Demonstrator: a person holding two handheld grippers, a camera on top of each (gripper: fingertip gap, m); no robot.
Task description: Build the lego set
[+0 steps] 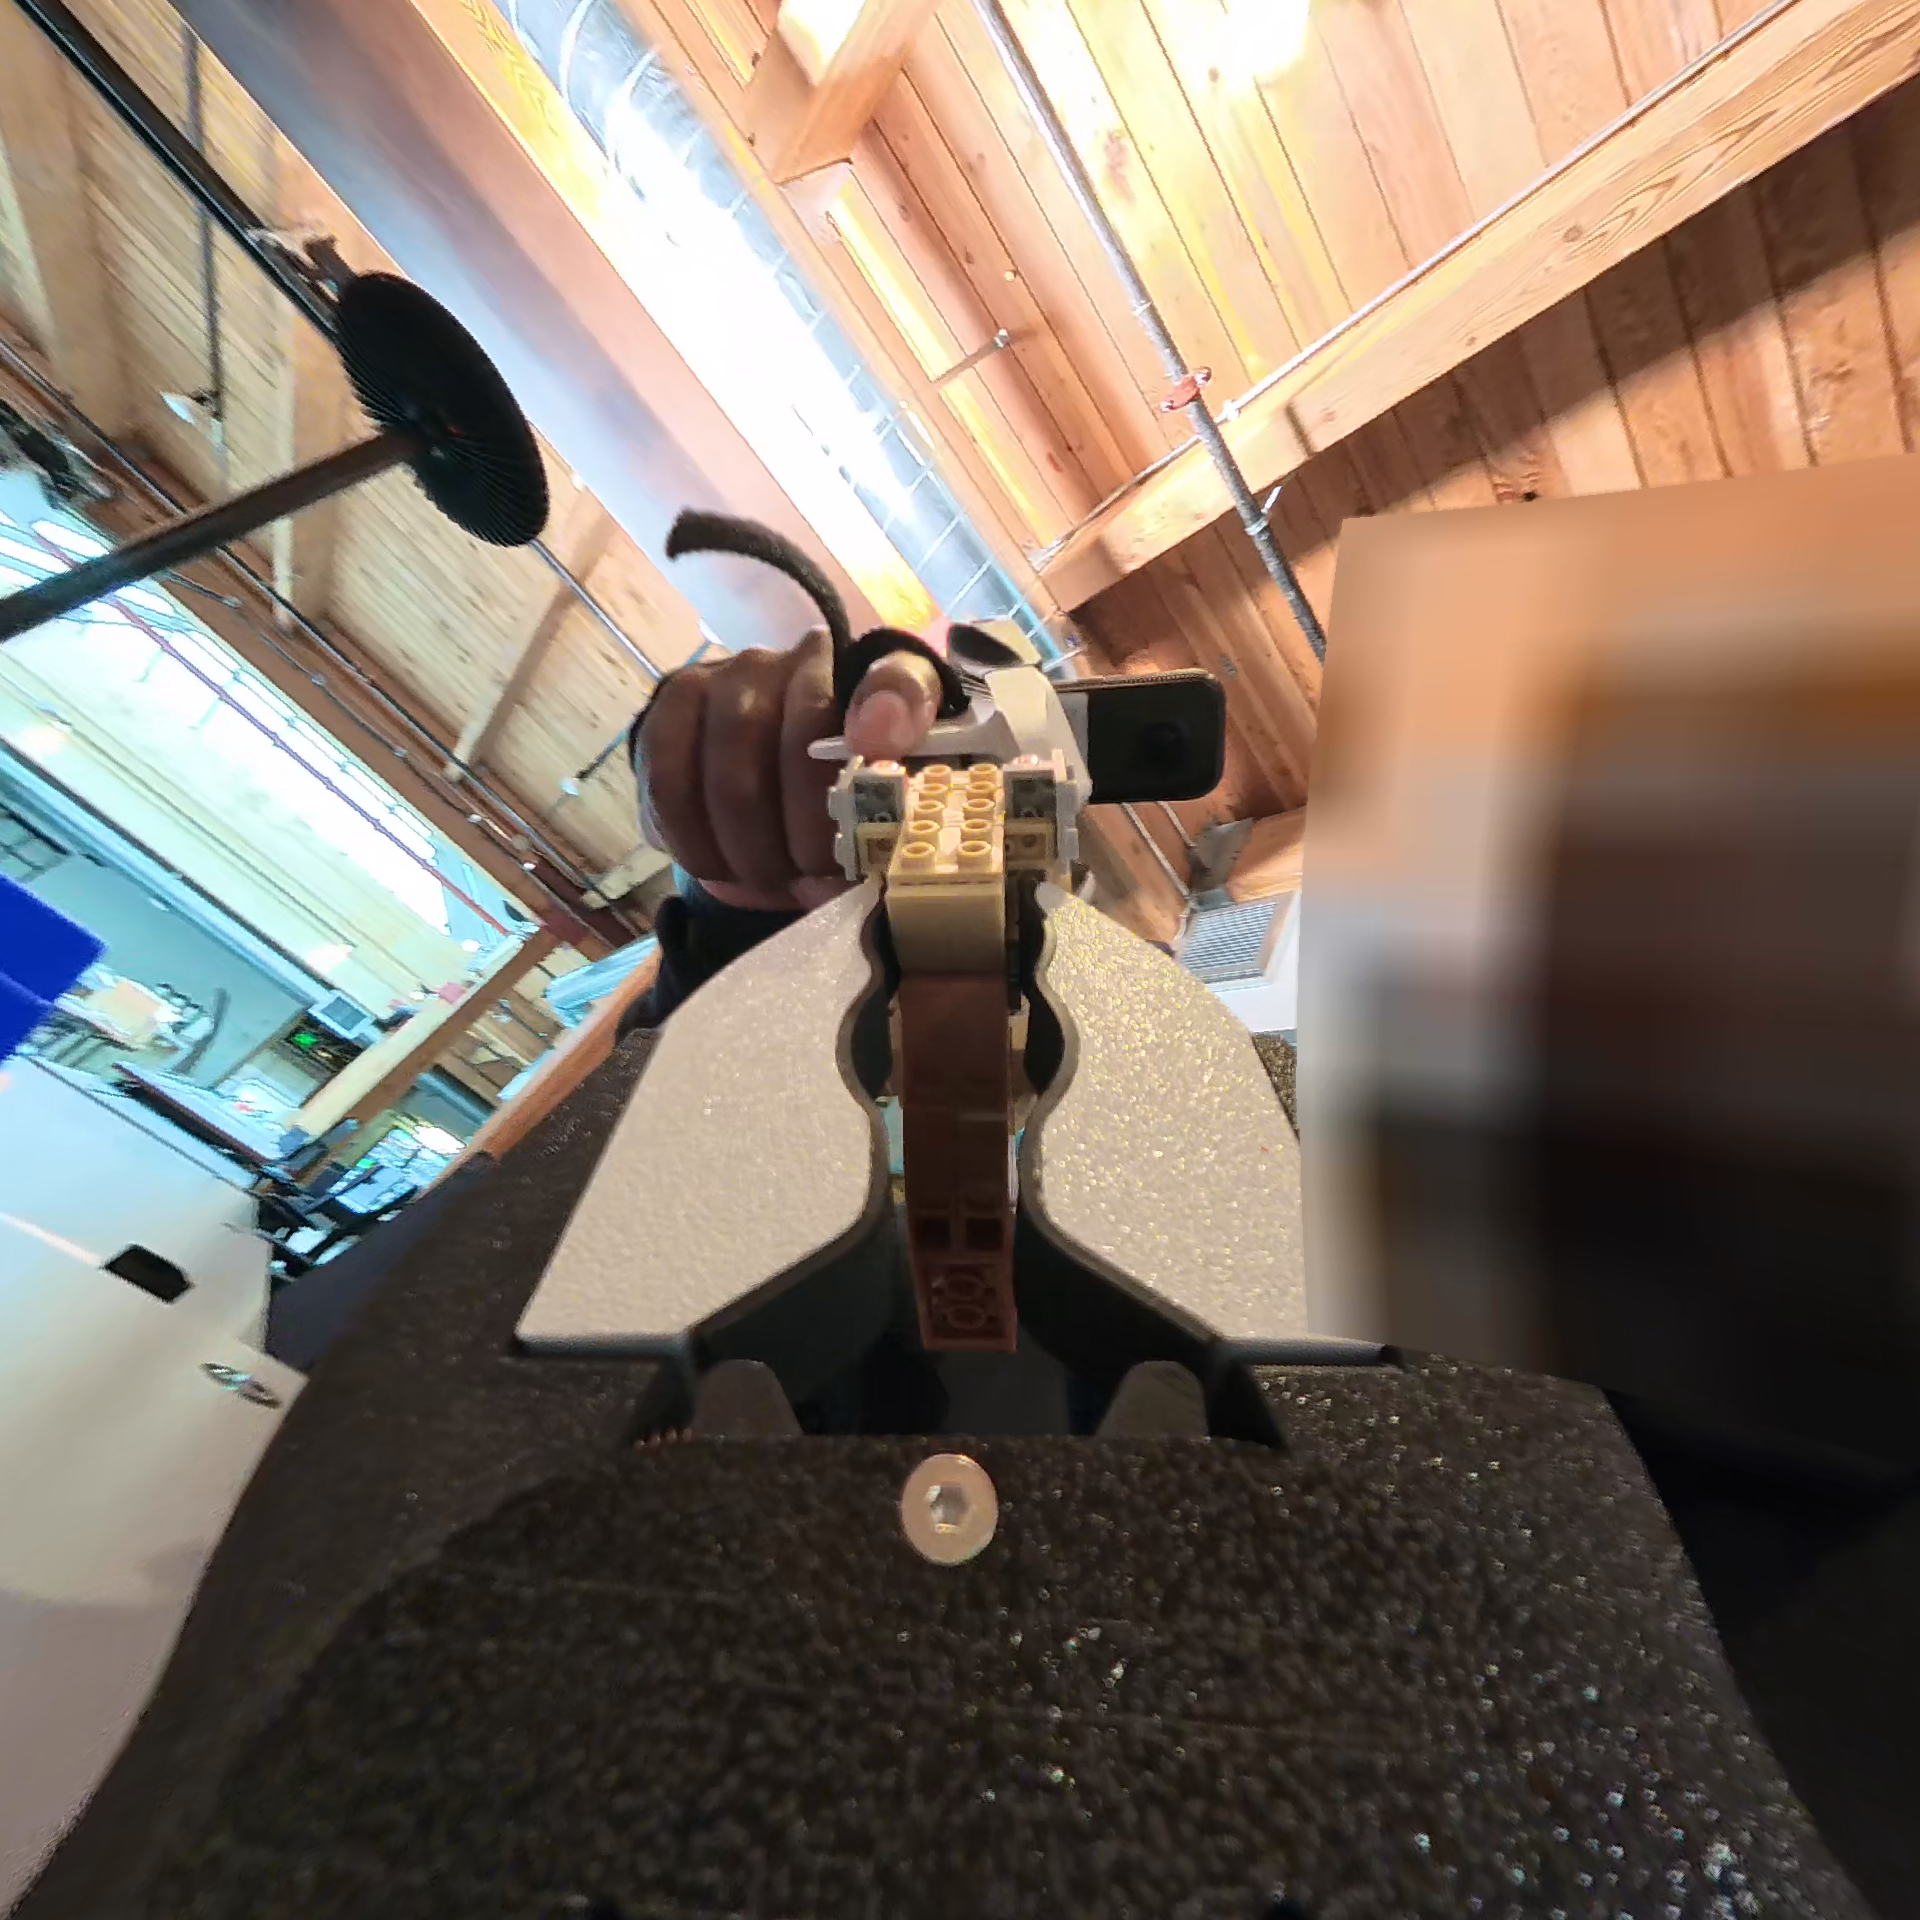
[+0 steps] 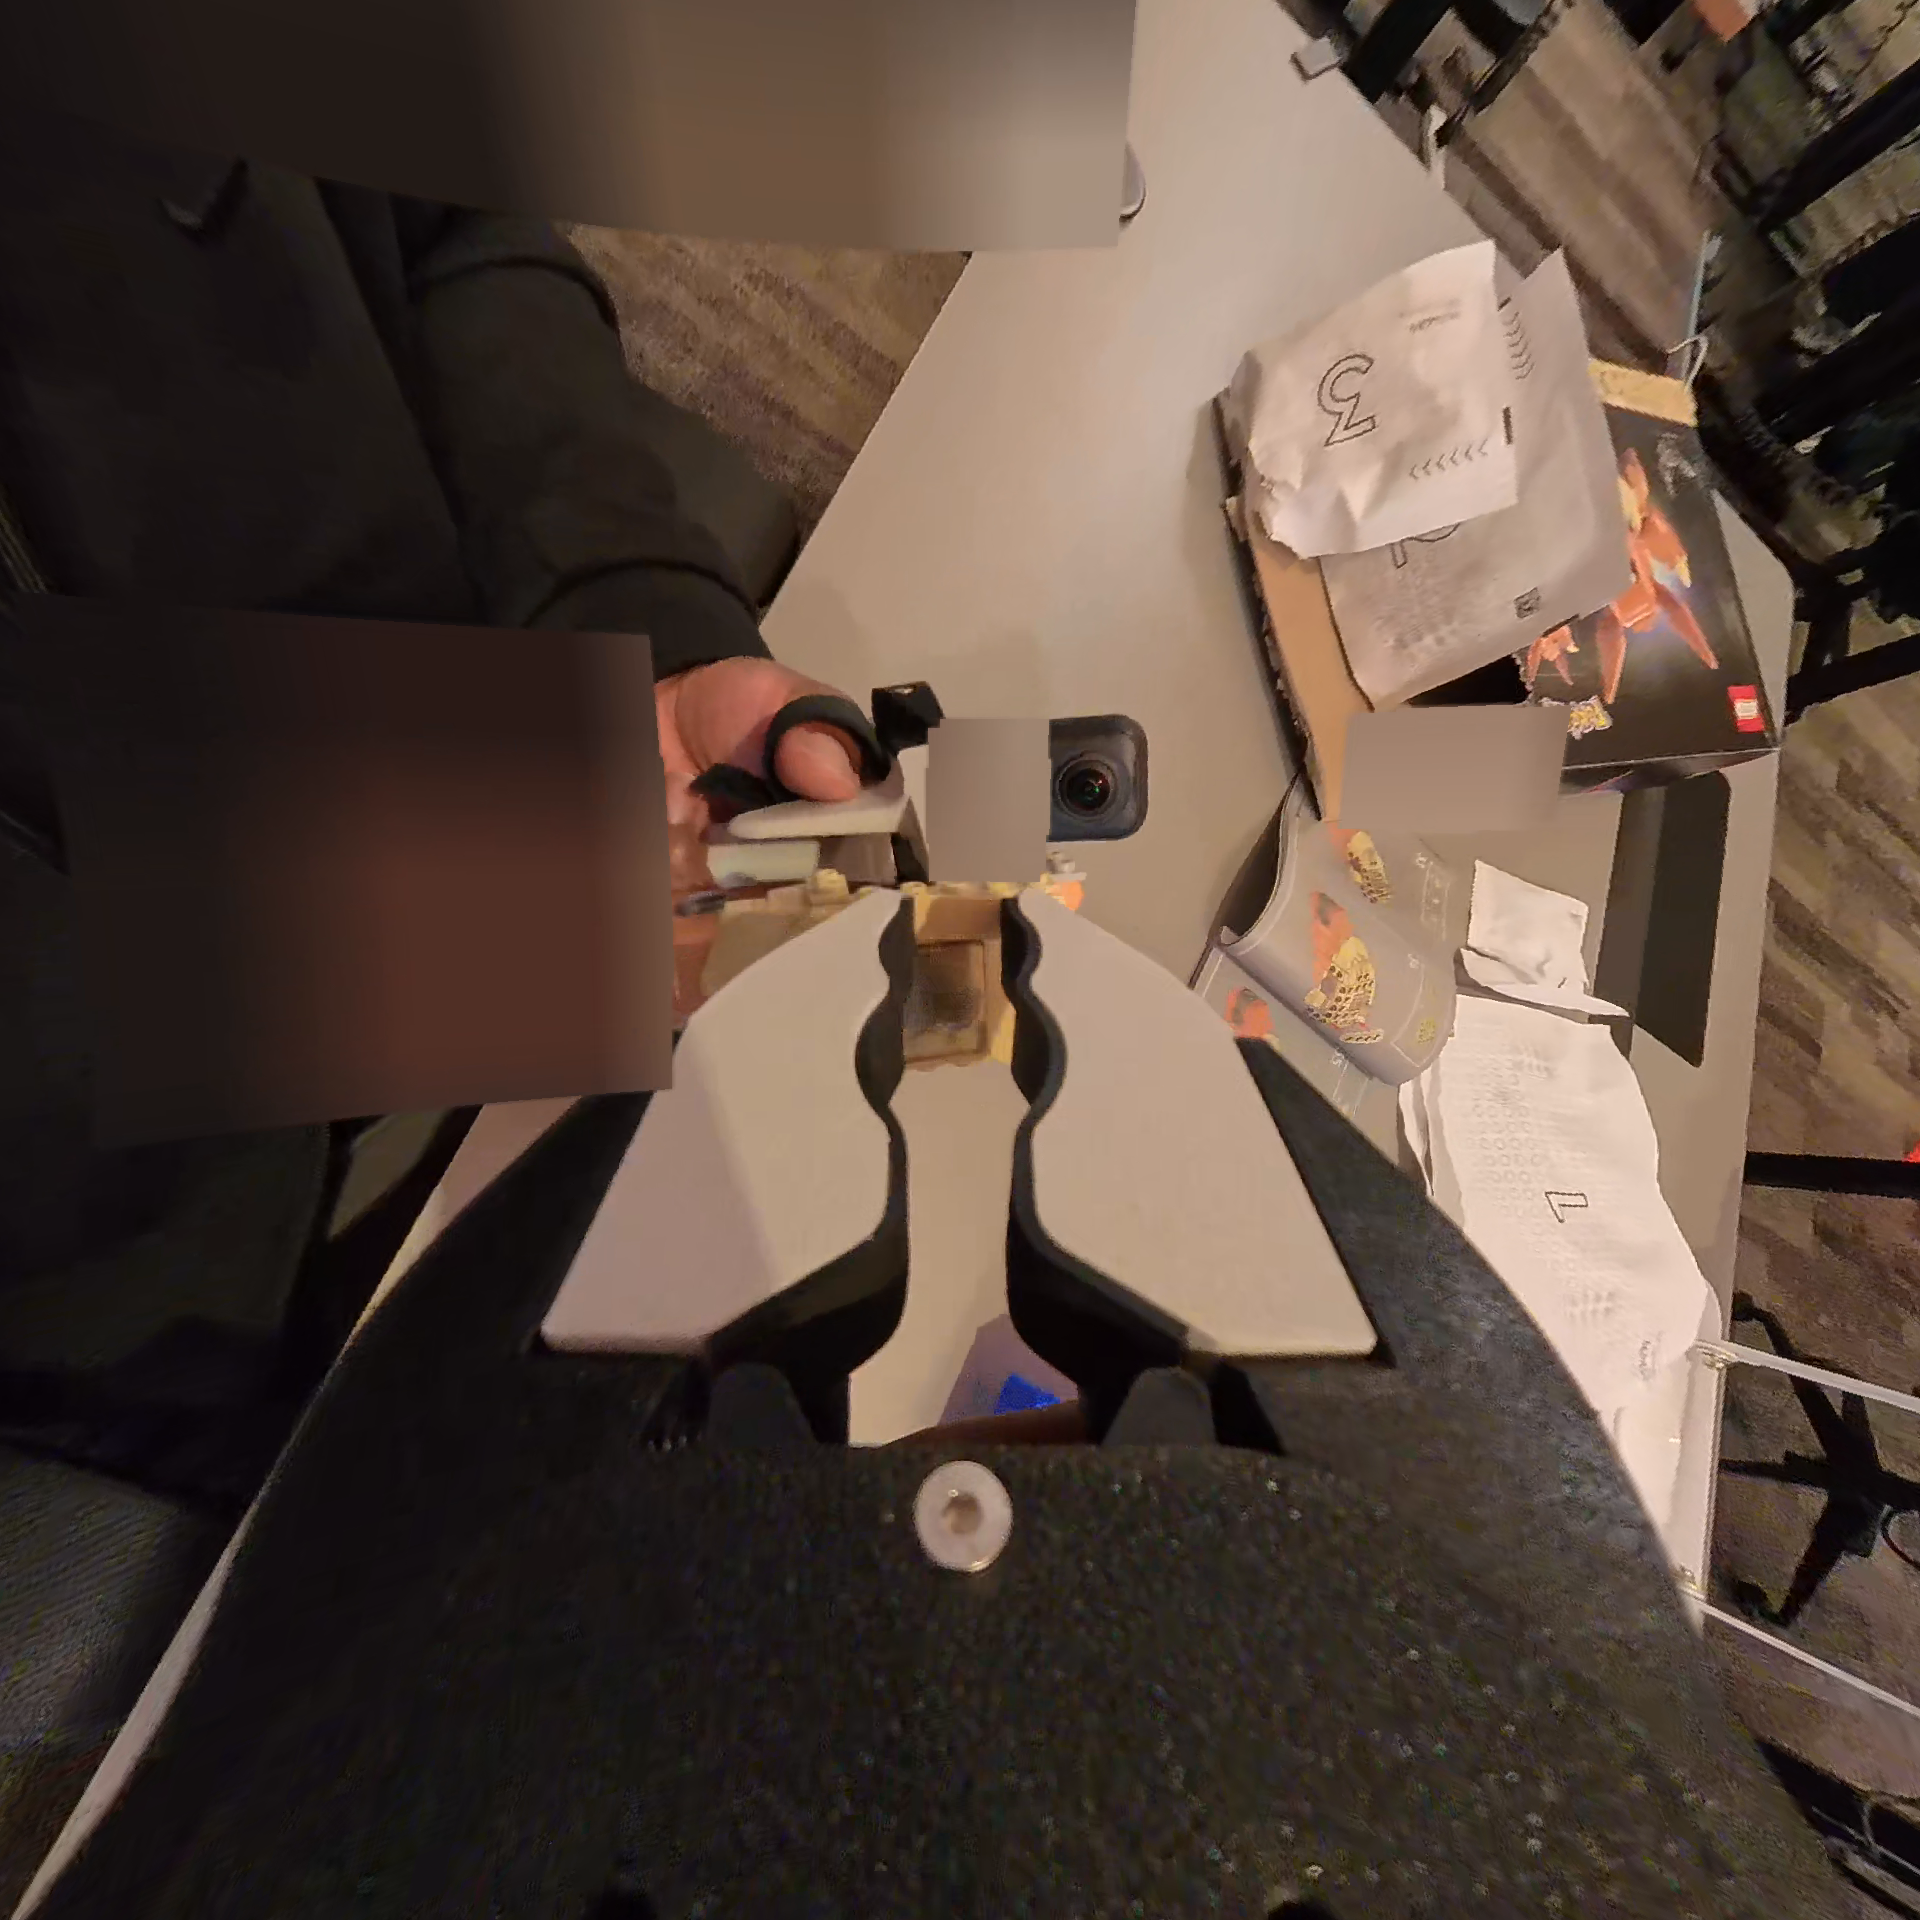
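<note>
Above the grey table (image 2: pixel 1039 499), held up between the two grippers: one partly built lego assembly (image 1: pixel 951 997), tan studded bricks at the far end, a long brown section running back toward the near end.

Left gripper (image 1: pixel 954 914): tilted up toward a wooden plank ceiling (image 1: pixel 1351 260); jaws drawn narrow, clamped on the brown and tan section of the assembly, one finger on each side.

Right gripper (image 2: pixel 958 925): angled down toward the table; jaws narrow, closed on the tan end of the same build. In the left wrist view its pale fingertips sit against the studded tan end.

Hands: one hand (image 1: pixel 727 790) wrapped around the right gripper's handle, a black strap over a finger; the other hand (image 2: pixel 758 738) on the left gripper's handle.

On the table, well apart from the build: a dark lego box (image 2: pixel 1652 623), white numbered paper bags (image 2: pixel 1382 436), an instruction booklet (image 2: pixel 1340 956).
</note>
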